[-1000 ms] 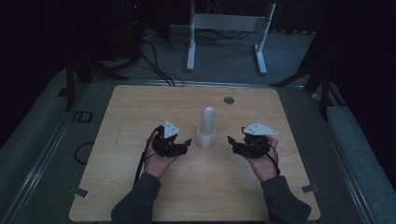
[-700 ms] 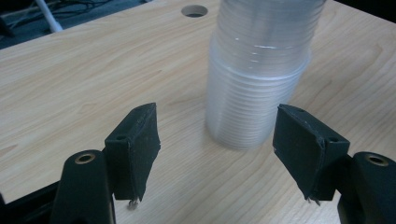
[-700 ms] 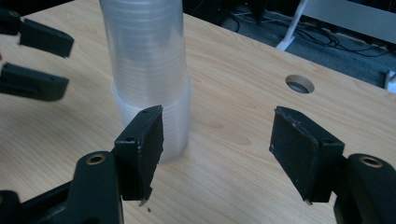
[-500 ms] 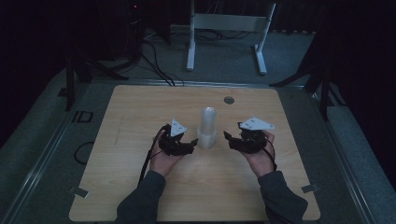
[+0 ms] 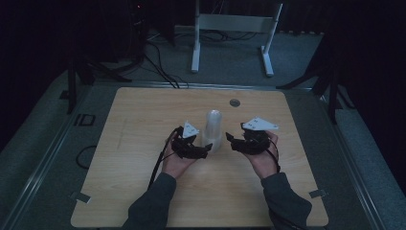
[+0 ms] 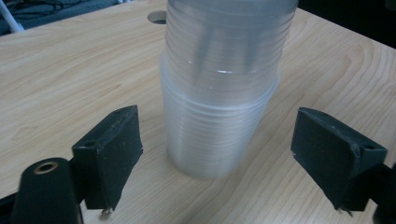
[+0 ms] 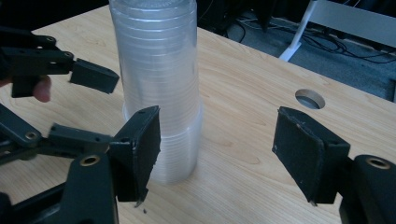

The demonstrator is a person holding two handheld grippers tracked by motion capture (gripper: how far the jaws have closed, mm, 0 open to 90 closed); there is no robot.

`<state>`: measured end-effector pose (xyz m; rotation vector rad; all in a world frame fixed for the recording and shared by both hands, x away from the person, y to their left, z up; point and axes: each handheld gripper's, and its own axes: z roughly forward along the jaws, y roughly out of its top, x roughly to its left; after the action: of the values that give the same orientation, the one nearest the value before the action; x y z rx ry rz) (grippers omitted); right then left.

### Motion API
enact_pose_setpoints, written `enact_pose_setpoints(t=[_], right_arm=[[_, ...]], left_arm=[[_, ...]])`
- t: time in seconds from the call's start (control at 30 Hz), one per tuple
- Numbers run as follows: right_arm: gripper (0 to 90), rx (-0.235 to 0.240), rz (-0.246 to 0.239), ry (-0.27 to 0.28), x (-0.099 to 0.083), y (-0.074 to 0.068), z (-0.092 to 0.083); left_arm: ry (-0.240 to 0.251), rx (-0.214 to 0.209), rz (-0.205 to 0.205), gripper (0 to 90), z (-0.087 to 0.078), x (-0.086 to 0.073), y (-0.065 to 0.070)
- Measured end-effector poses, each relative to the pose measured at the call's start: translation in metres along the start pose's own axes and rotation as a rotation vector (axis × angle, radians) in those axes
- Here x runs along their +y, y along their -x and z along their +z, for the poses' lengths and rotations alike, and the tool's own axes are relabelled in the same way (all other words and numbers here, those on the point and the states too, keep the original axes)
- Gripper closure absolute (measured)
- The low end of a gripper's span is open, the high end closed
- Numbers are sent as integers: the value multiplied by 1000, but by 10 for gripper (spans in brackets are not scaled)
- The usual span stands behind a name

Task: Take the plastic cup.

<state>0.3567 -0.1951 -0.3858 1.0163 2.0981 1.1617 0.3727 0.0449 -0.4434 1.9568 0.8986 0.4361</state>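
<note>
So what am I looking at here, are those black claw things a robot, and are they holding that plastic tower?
No robot: a person holds a hand-operated claw in each hand. The high view looks down on the wooden table; the other two pictures come from cameras riding on each claw. The left gripper has just opened its jaws around the stack of clear plastic cups, upright mid-table, without touching. The right gripper has been opening too, beside the stack. Nothing is held.
</note>
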Motion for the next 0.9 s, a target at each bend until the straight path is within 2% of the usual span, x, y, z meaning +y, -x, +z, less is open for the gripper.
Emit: enact_pose_setpoints(t=[0.1,0.3,0.47,0.5,0.77,0.9], right_arm=[[314,2,0,3,1,-1,1],[311,3,0,7,2,-1,1],[309,4,-1,9,3,-1,1],[308,4,4,10,4,-1,2],[306,5,7,11,6,-1,5],[306,9,7,11,7,-2,7]], left_arm=[[-3,-1,-5,144,6,2,1],[17,4,14,144,18,2,5],[38,7,9,145,23,3,5],[41,-3,1,145,24,3,4],[41,13,1,147,32,1,3],[62,14,2,147,33,1,3]])
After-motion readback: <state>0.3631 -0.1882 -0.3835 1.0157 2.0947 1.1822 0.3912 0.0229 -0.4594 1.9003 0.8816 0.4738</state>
